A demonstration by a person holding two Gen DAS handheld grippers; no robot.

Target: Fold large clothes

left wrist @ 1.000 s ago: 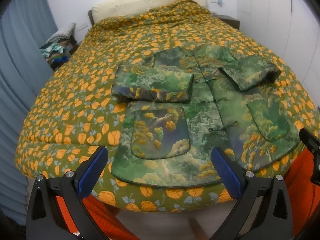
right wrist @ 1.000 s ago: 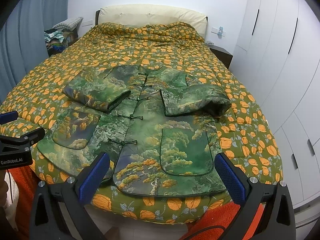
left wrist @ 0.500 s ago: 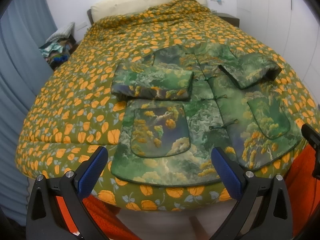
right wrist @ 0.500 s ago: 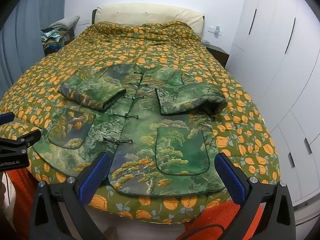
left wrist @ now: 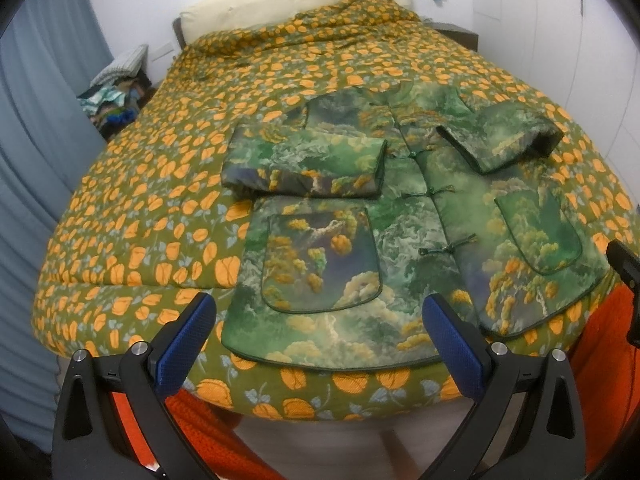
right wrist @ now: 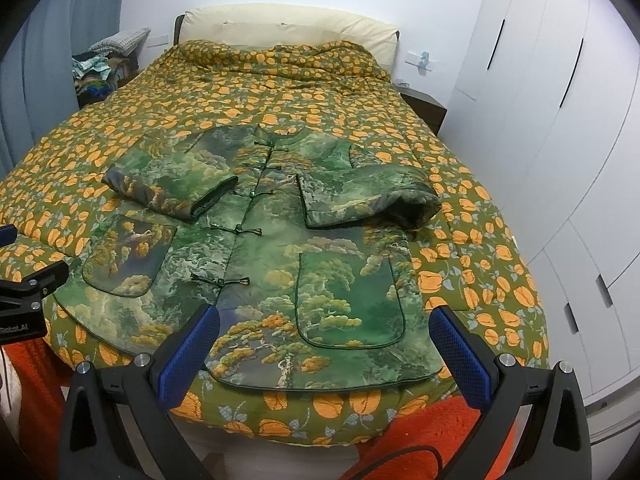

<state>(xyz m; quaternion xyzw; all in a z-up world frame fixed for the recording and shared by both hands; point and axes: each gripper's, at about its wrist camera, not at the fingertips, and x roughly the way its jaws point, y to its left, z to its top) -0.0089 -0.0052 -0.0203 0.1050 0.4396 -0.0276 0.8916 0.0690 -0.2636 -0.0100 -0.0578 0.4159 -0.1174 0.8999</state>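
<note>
A green padded jacket (left wrist: 404, 240) with a landscape print lies face up on the bed, hem toward me; it also shows in the right wrist view (right wrist: 280, 264). Both sleeves are folded in across the chest: the left sleeve (left wrist: 304, 168) and the right sleeve (right wrist: 368, 196). My left gripper (left wrist: 320, 320) is open and empty, just short of the hem's left corner. My right gripper (right wrist: 324, 336) is open and empty above the hem's right part. Each gripper's body shows at the edge of the other's view.
The bed's quilt (left wrist: 152, 208) is olive with orange leaves, and a cream headboard (right wrist: 288, 28) stands behind it. An orange blanket (right wrist: 420, 432) hangs at the bed's foot. A cluttered nightstand (left wrist: 116, 104) and blue curtain are left, white wardrobes (right wrist: 560, 160) right.
Both grippers have moved slightly forward toward the jacket's hem. The jacket has not moved and both grippers stay open.
</note>
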